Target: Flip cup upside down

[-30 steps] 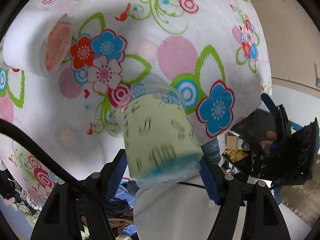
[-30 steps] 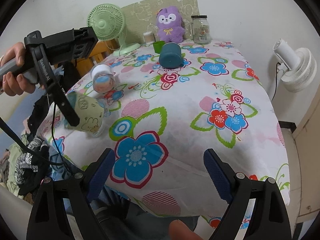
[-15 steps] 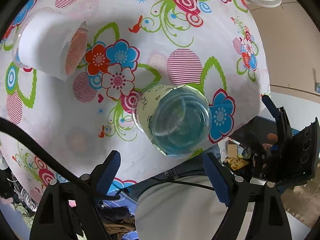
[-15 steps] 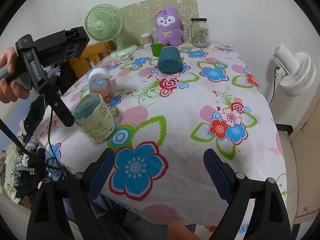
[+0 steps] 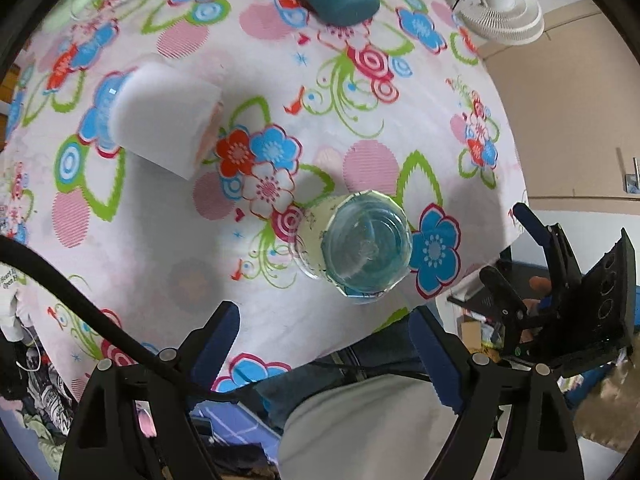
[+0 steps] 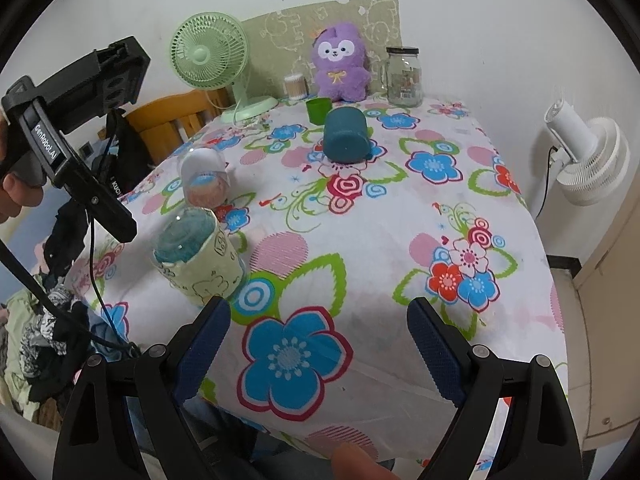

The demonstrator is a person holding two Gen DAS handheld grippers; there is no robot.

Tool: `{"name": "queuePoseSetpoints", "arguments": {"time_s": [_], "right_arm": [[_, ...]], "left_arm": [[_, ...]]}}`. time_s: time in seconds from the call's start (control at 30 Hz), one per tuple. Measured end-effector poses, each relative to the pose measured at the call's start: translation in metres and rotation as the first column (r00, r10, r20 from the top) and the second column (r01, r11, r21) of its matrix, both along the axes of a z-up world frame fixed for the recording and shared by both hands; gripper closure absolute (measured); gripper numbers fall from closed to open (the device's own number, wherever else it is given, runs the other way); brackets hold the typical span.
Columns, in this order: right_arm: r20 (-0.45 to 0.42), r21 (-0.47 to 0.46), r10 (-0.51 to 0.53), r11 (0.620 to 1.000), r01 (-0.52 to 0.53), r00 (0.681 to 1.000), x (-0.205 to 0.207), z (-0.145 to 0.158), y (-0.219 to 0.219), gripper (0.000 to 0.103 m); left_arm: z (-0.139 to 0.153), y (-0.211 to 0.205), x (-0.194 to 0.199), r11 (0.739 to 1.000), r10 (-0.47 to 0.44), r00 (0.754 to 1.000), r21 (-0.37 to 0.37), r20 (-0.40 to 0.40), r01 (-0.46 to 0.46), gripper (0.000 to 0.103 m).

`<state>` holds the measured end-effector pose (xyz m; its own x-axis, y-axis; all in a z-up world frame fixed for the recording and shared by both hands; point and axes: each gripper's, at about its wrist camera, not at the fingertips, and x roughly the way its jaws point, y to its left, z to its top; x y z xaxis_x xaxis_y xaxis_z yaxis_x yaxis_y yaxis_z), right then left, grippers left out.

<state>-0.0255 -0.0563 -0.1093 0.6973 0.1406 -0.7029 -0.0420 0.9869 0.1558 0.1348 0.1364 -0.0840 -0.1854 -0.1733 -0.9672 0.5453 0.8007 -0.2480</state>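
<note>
1. The cup [image 6: 200, 256], a clear one with a pale green cartoon sleeve, is standing upside down near the front-left corner of the flowered tablecloth [image 6: 360, 240], its bluish base facing up; in my left wrist view I am looking straight down on that base [image 5: 366, 248].
2. My left gripper [image 5: 324, 344] is hovering above and just clear of the cup, jaws spread wide and grasping nothing; from the right wrist view I am seeing its black body [image 6: 68, 136] hanging up and to the left of the cup.
3. My right gripper [image 6: 320, 340] is waiting over the near edge of the table, jaws released and empty, well apart from the cup.
4. Just behind the cup, a second clear cup with a white sleeve [image 6: 204, 180] is lying on its side.
5. Farther back, a dark teal cup [image 6: 346, 134] is resting on the cloth, with a small green cup [image 6: 319, 110] behind it.
6. Along the far wall a green desk fan [image 6: 210, 56], a purple plush toy [image 6: 340, 64] and a glass jar [image 6: 404, 76] are standing.
7. A white fan [image 6: 584, 160] is sitting off the table's right side.
</note>
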Motion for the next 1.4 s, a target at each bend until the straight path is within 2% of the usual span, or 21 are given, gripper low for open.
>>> {"name": "queuePoseSetpoints", "arguments": {"time_s": [0.23,0.33,0.5,0.67,0.87,1.1,1.27,1.3,1.4], "right_arm": [[0.016,-0.020,-0.029,0.999,0.029,0.999,0.003,0.014,0.009,0.012],[0.030,-0.029,-0.045,0.999,0.046,0.999,0.004,0.021,0.014,0.012],[0.059,-0.052,-0.082,0.995,0.086,0.995,0.004,0.037,0.022,0.012],[0.095,-0.048,-0.088,0.994,0.093,0.992,0.001,0.052,0.030,0.012],[0.132,-0.080,-0.061,0.994,0.072,0.989,-0.004,0.070,0.046,0.012],[0.175,-0.101,-0.038,0.993,0.057,0.984,-0.016,0.087,0.063,0.012],[0.209,-0.118,-0.041,0.991,0.067,0.977,-0.024,0.101,0.072,0.012],[0.213,-0.119,-0.042,0.991,0.068,0.976,-0.024,0.103,0.072,0.012],[0.224,-0.125,-0.038,0.990,0.068,0.974,-0.027,0.108,0.077,0.012]], "left_arm": [[0.016,0.011,-0.010,0.999,0.018,0.991,-0.050,0.132,-0.012,0.015],[0.023,0.014,-0.019,0.997,0.020,0.978,-0.081,0.209,-0.004,0.014],[0.032,0.021,-0.036,0.991,0.044,0.940,-0.132,0.338,0.001,0.013],[0.038,0.036,-0.046,0.978,0.118,0.895,-0.206,0.430,-0.030,0.013],[0.046,0.055,-0.052,0.946,0.232,0.845,-0.314,0.482,-0.081,0.013],[0.060,0.069,-0.069,0.913,0.328,0.754,-0.395,0.569,-0.100,0.011],[0.062,0.078,-0.083,0.880,0.402,0.700,-0.461,0.591,-0.116,0.010],[0.062,0.081,-0.086,0.868,0.427,0.682,-0.481,0.593,-0.125,0.009],[0.059,0.085,-0.092,0.852,0.464,0.647,-0.504,0.605,-0.140,0.009]]}}
